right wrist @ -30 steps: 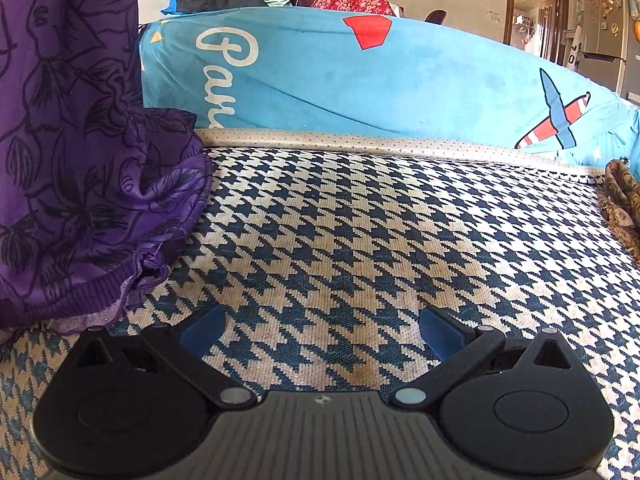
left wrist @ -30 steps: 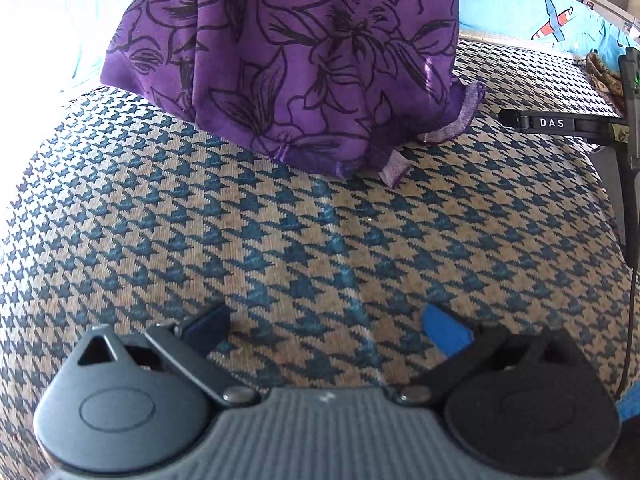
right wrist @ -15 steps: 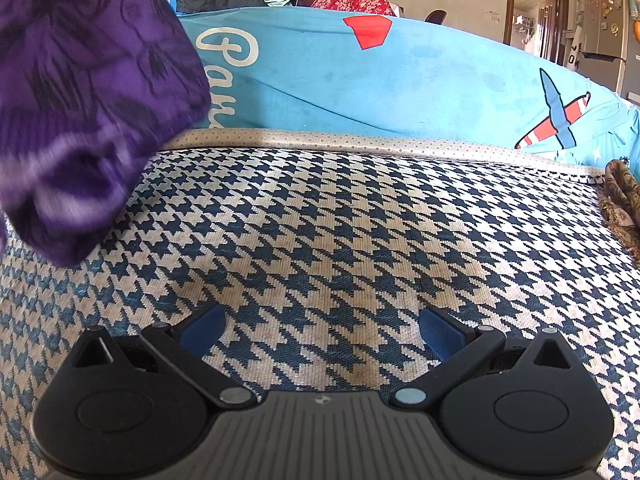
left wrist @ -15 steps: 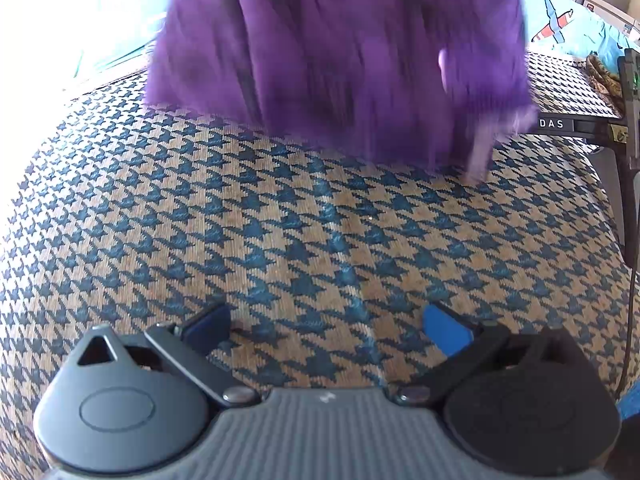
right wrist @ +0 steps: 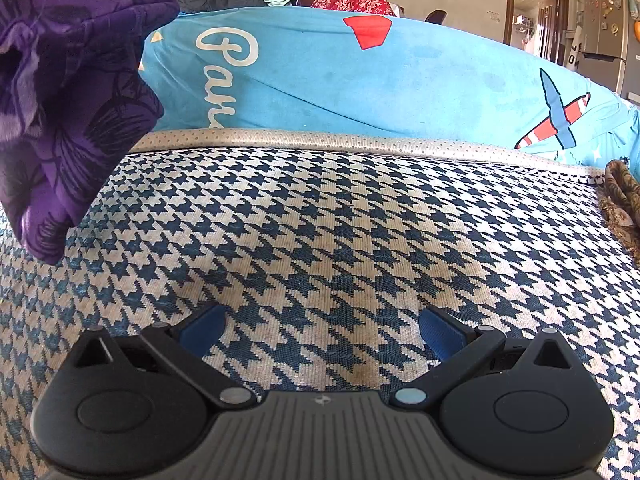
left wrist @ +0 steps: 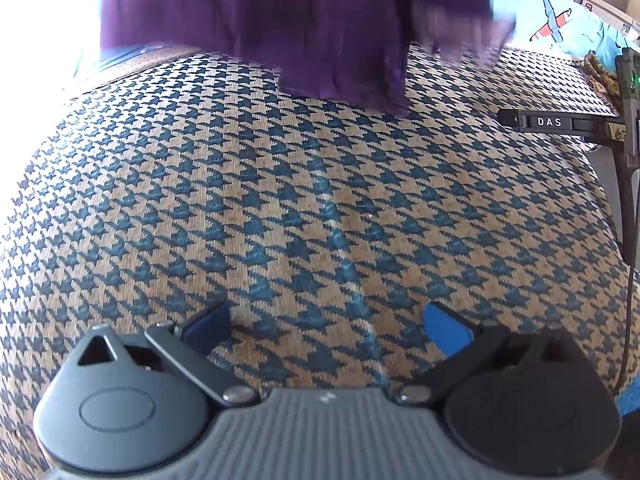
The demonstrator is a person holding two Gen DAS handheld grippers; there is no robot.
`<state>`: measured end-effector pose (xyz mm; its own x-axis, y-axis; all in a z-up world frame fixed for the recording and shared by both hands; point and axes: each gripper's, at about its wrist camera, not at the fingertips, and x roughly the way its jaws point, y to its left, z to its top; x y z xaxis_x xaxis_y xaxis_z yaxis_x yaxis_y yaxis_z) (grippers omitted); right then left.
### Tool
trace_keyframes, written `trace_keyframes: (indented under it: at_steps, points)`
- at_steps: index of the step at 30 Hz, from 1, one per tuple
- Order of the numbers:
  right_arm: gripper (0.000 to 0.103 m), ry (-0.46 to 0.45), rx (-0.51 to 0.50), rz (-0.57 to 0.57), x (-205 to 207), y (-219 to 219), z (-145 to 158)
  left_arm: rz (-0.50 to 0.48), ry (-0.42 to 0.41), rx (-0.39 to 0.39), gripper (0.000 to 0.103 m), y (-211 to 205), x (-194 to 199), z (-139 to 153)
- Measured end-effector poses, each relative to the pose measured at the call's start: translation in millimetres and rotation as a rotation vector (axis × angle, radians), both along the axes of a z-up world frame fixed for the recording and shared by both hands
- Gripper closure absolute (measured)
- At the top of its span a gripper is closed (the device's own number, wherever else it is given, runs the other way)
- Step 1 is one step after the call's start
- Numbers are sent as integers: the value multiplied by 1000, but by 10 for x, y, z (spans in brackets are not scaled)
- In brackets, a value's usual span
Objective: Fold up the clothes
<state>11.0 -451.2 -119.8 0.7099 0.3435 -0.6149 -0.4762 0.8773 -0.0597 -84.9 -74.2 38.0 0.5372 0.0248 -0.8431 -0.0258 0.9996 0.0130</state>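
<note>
Purple garment (left wrist: 312, 28) blurred, its top cut off.

Surface: a padded bed or couch seat, cannot tell which, covered in a woven navy-and-cream houndstooth cloth (right wrist: 340, 216), also seen in the left wrist view (left wrist: 280, 200).
Far edge: a beige dotted trim strip (right wrist: 320, 138) runs along the back of the houndstooth cloth.
Behind it: a sky-blue cushion cover with white script and a red-striped aeroplane print (right wrist: 400, 80) rises against the trim.
Right end: a crumpled brown patterned fabric (right wrist: 622, 196) lies at the cover's edge.
Middle: bare cloth, faintly stained.
</note>
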Motion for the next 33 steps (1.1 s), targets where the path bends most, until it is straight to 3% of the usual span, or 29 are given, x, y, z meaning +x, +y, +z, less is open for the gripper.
trace_keyframes:
  at_steps: [6,16,23,27,29,31,33]
  points:
    - [0,0,-1,0,2,-1,-1,5,0,5,0,-341,-362,151]
    - [0,0,1,0,1,-4,3,5,4,14,0,-1452,-1078,386]
    - [0,0,1,0,-1,-4,2,2,14,17,0,-2537,-1710,576]
    - [0,0,1,0,-1,-4,1,3,16,22,0,-3388,-2159,719]
    - [0,0,1,0,-1,-3,0,5,19,21,0,-3464,-2055,772]
    - [0,0,1,0,-2,-5,-2,6,16,27,0,-3938,-2288,836]
    - [0,-1,0,0,-2,-5,-2,6,15,29,0,-4244,-2462,691]
